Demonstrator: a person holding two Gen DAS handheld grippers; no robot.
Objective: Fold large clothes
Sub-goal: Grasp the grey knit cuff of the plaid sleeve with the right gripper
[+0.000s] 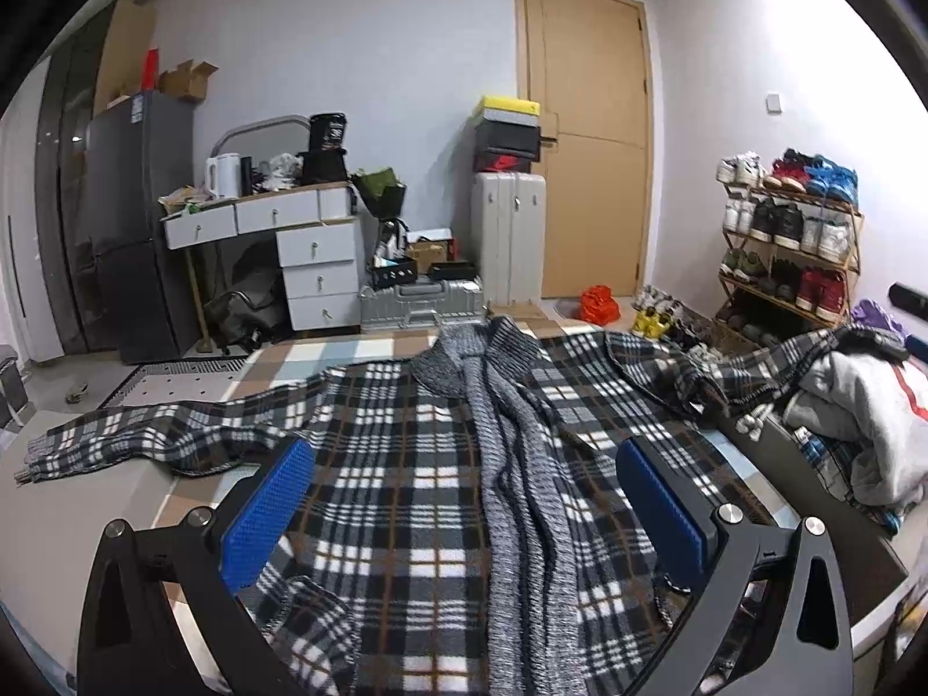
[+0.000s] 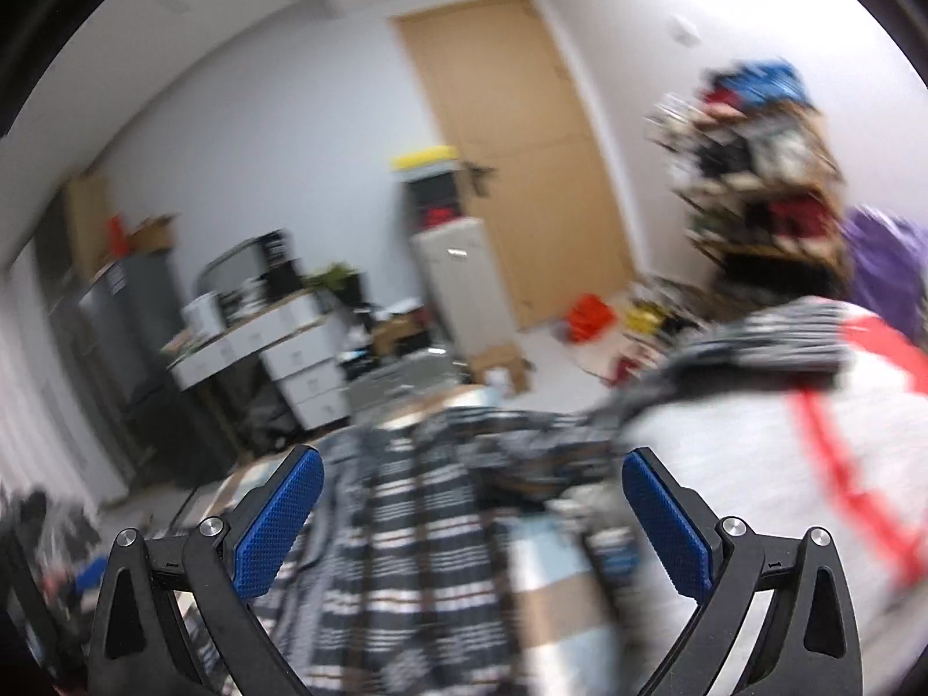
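A large black-and-white plaid jacket (image 1: 400,464) with a grey knit lining (image 1: 510,464) lies spread open on the bed. One sleeve (image 1: 145,441) stretches out to the left; the other sleeve (image 1: 684,371) bunches toward the right. My left gripper (image 1: 464,458) is open and empty above the jacket's middle. My right gripper (image 2: 472,470) is open and empty; its view is blurred, showing the plaid jacket (image 2: 406,551) below and ahead.
A pile of grey and white clothes (image 1: 858,412) lies on the bed at the right, close to my right gripper in its view (image 2: 754,464). Beyond the bed are a desk with drawers (image 1: 290,243), suitcases (image 1: 423,301), a door (image 1: 586,145) and a shoe rack (image 1: 789,243).
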